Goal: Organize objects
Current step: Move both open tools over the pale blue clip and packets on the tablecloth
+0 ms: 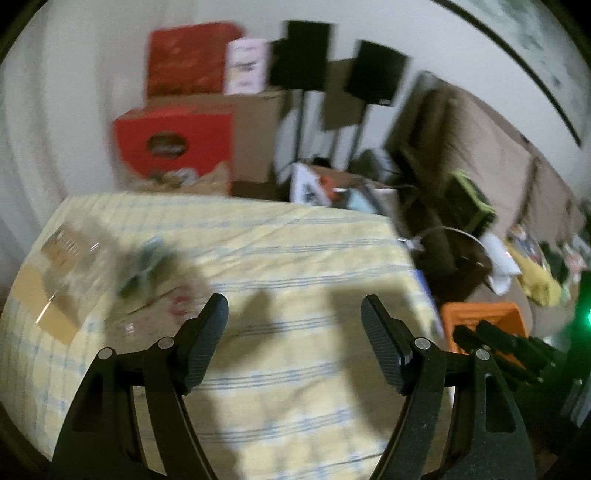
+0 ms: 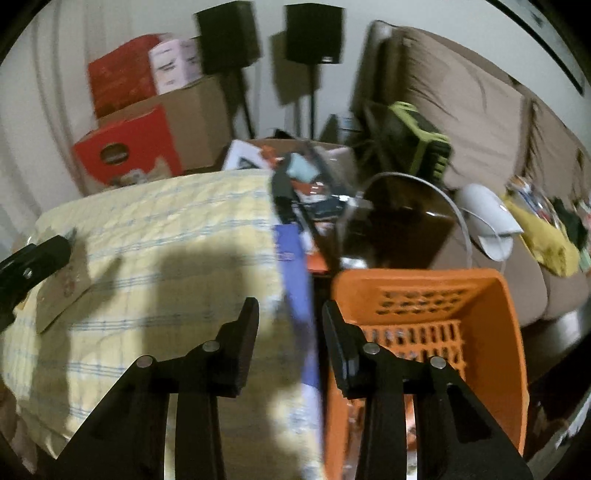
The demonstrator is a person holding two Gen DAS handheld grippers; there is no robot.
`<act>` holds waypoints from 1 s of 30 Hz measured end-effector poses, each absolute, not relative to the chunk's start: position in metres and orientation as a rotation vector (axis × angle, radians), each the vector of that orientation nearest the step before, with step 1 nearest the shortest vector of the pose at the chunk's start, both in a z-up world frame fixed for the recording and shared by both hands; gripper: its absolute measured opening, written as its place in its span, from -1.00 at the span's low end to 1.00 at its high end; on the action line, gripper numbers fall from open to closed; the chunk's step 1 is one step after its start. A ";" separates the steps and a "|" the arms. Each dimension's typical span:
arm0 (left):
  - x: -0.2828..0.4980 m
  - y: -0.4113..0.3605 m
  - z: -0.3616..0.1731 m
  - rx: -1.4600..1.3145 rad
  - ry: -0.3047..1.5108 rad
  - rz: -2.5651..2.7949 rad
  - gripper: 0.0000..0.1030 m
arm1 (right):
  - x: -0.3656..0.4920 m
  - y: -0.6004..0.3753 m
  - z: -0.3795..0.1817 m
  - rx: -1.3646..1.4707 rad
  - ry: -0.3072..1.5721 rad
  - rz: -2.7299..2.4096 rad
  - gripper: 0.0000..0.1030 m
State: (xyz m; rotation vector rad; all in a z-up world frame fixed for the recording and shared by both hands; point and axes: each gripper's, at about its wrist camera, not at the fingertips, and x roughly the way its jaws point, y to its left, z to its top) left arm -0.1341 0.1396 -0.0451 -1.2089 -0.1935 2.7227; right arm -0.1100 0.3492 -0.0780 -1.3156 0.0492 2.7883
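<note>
On the yellow checked tablecloth [image 1: 295, 236] at the far left lie flat cardboard pieces [image 1: 33, 295], a clear plastic pack [image 1: 70, 247] and a blurred green item [image 1: 144, 269]. My left gripper [image 1: 293, 301] hangs open above the middle of the cloth, with nothing between its fingers. My right gripper [image 2: 290, 306] is open with a narrower gap and holds nothing. It sits over the table's right edge, beside an orange slotted basket [image 2: 436, 295]. The basket [image 1: 480, 314] and the right gripper [image 1: 495, 343] also show in the left wrist view. The left gripper [image 2: 33, 258] shows near a cardboard piece [image 2: 62, 291].
Red boxes [image 1: 173, 140] and brown cartons [image 1: 255, 133] are stacked behind the table, with two black speakers [image 2: 314, 33] on stands. A brown sofa [image 2: 461, 96] at right carries a green-black bag [image 2: 421, 147], a white pouch [image 2: 487, 218] and yellow cloth [image 2: 550, 236]. Clutter fills the gap behind the basket.
</note>
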 end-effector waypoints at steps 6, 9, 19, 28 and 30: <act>-0.129 0.085 -0.061 -1.274 -0.252 2.800 0.39 | -0.128 0.303 -0.086 -1.356 -0.059 2.873 -0.29; -0.125 0.065 -0.070 -1.341 -0.239 2.817 0.39 | -0.135 0.286 -0.088 -1.382 -0.075 2.914 -0.29; -0.113 0.003 -0.118 -1.503 -0.372 2.781 0.13 | -0.163 0.227 -0.102 -1.546 0.097 3.115 -0.33; -0.112 0.012 -0.122 -1.451 -0.311 2.752 -0.06 | -0.176 0.178 -0.113 -1.576 0.051 3.224 -0.34; -0.113 0.013 -0.121 -1.439 -0.319 2.736 -0.12 | -0.178 0.174 -0.118 -1.596 0.036 3.220 -0.41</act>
